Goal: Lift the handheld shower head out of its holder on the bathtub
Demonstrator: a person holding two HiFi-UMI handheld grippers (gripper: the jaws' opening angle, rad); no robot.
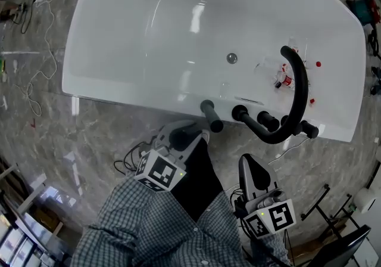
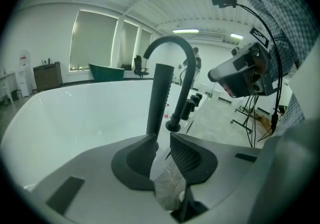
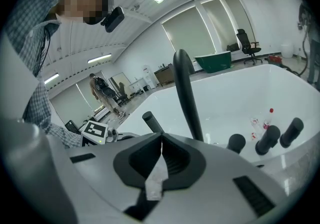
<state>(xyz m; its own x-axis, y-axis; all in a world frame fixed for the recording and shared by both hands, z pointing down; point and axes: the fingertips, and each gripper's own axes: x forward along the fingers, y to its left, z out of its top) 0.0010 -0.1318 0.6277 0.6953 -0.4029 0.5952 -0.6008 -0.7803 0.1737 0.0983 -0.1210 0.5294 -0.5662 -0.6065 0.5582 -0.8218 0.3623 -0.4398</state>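
left gripper (image 2: 162, 140): jaws apart, empty, aimed at upright shower head (image 2: 160, 98) for the grasp | right gripper (image 3: 161, 140): jaws together, empty, spare | bathtub (image 1: 119, 94): shower head unlifted

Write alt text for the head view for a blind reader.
Seen from above, a white bathtub has a black handheld shower head standing at its near rim, beside a curved spout. Below, a person in a checked shirt holds the left gripper close to it and the right gripper farther back.
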